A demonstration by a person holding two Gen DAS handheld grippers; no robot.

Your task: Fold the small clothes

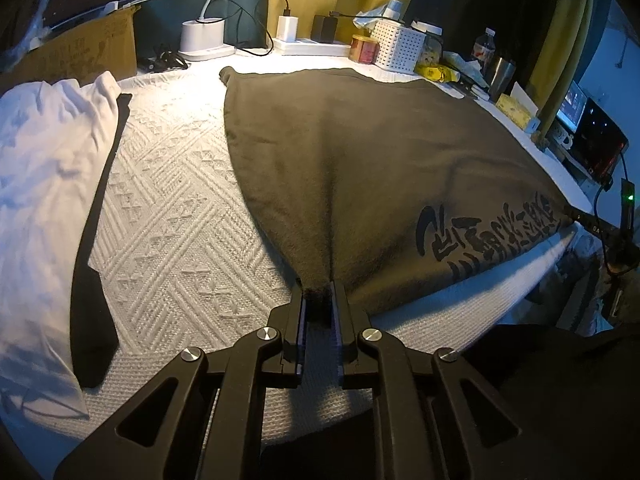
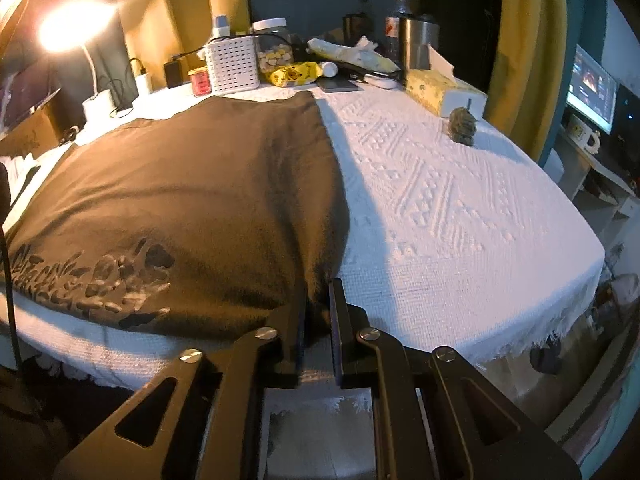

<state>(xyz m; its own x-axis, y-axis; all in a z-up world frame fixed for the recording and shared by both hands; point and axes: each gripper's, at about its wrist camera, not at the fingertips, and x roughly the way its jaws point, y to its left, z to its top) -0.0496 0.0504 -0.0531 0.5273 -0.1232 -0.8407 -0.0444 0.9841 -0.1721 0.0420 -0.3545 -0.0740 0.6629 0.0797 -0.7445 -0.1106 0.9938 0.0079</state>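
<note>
Two near corners of a dark olive shirt (image 1: 360, 160) with black lettering are pinched: the left gripper (image 1: 319, 300) is clenched on one corner, the right gripper (image 2: 318, 304) on the other. Its cloth lies spread over a white textured bedspread (image 1: 172, 216), reaching back toward a white basket (image 2: 232, 64). White clothing (image 1: 44, 184) and a black tie (image 1: 94, 280) lie to the left. A tissue box (image 2: 440, 92) sits at the right.
</note>
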